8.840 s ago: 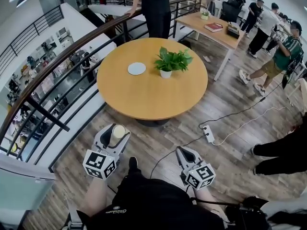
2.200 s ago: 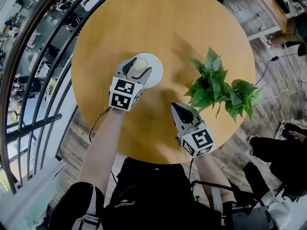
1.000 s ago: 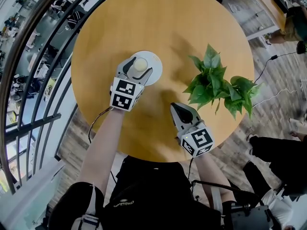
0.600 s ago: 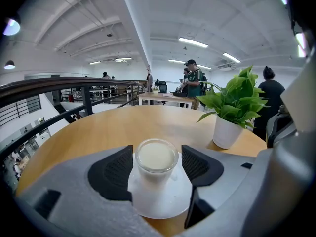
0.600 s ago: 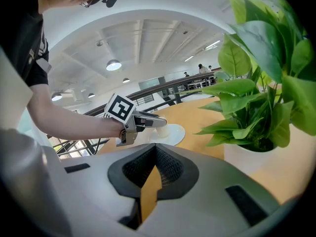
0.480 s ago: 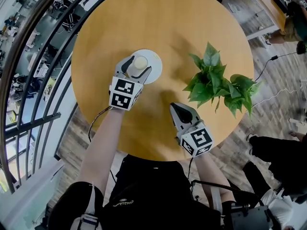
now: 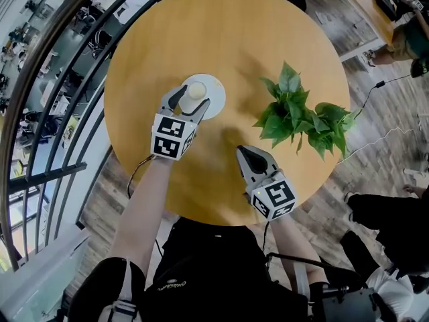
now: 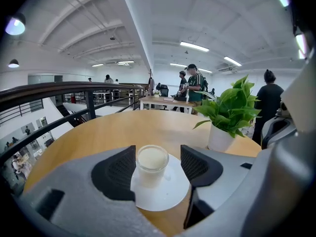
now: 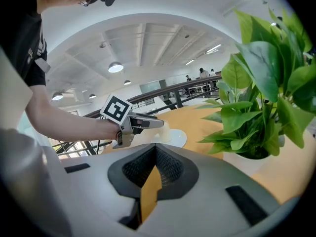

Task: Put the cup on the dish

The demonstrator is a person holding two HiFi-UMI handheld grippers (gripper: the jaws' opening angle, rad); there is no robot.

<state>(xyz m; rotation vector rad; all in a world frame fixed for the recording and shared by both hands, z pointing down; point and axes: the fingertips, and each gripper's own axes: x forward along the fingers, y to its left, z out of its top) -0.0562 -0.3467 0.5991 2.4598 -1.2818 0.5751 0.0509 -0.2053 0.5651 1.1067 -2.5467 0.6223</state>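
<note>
Cup (image 8: 152, 163) of pale liquid is standing upright on the white dish (image 8: 165, 197), mouth pointing up, long axis vertical. My left gripper (image 7: 190, 98) is straddling it, jaws released. My right gripper (image 7: 245, 157) is hovering nearer me than the dish, clenched empty.

A small cream-coloured cup (image 7: 196, 90) stands on a round white dish (image 7: 216, 95) on the round wooden table (image 7: 234, 32). The left tongs (image 7: 190, 96) straddle the cup from 7 o'clock. A leafy green potted plant (image 7: 295, 116) stands at the dish's 3 o'clock, and the right tongs (image 7: 242, 152), jaws together, are at its 5 o'clock.
</note>
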